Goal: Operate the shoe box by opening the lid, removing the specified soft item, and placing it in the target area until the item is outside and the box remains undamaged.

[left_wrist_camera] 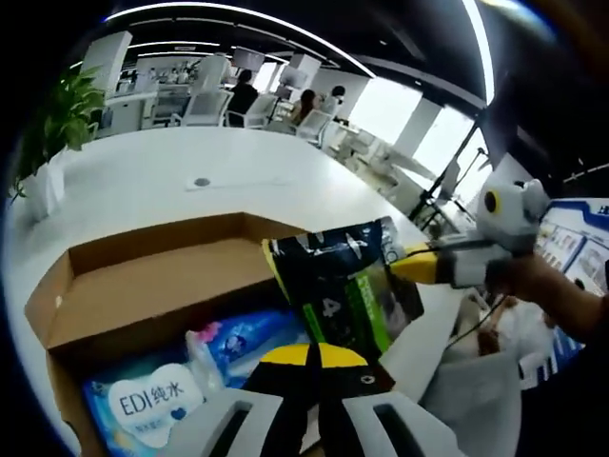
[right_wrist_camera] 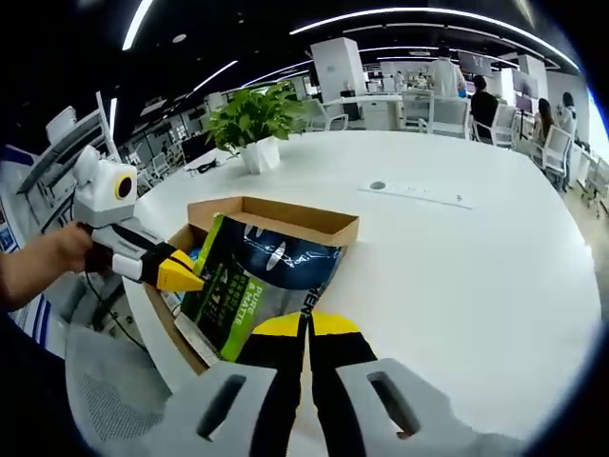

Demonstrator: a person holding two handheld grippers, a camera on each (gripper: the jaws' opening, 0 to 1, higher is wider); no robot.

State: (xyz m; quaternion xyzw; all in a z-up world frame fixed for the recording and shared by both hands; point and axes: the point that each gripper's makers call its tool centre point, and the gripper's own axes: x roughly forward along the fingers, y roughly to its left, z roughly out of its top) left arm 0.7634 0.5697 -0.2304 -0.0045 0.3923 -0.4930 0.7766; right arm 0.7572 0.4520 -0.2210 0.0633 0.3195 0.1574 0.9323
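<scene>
Left gripper view looks down into an open cardboard shoe box [left_wrist_camera: 143,286] on a white table [left_wrist_camera: 171,181]. The left gripper [left_wrist_camera: 312,358] has its yellow-tipped jaws clenched on the near edge of a dark pouch [left_wrist_camera: 343,286] with green printing, holding it up above the box. Below and to the left, a blue pack of wipes [left_wrist_camera: 147,405] and some crinkled plastic packets [left_wrist_camera: 238,338] lie in the box. From the right, the right gripper [left_wrist_camera: 419,265] comes in with a hand behind it, its yellow tip at the far right edge of the pouch. A potted plant [left_wrist_camera: 57,124] stands far left on the table, and people sit at desks [left_wrist_camera: 247,100] further back. A small round socket [left_wrist_camera: 201,182] sits in the tabletop.

Right gripper view shows the same box [right_wrist_camera: 285,217] from the opposite side, near the table's left edge. The right gripper [right_wrist_camera: 306,328] has its jaws closed on the lower edge of the pouch [right_wrist_camera: 262,281], which stands tilted over the box and hides most of the inside. The left gripper [right_wrist_camera: 181,274] enters from the left, its yellow tip against the pouch's left edge. The plant [right_wrist_camera: 252,119] stands beyond the box, and the table [right_wrist_camera: 457,267] stretches away to the right.
</scene>
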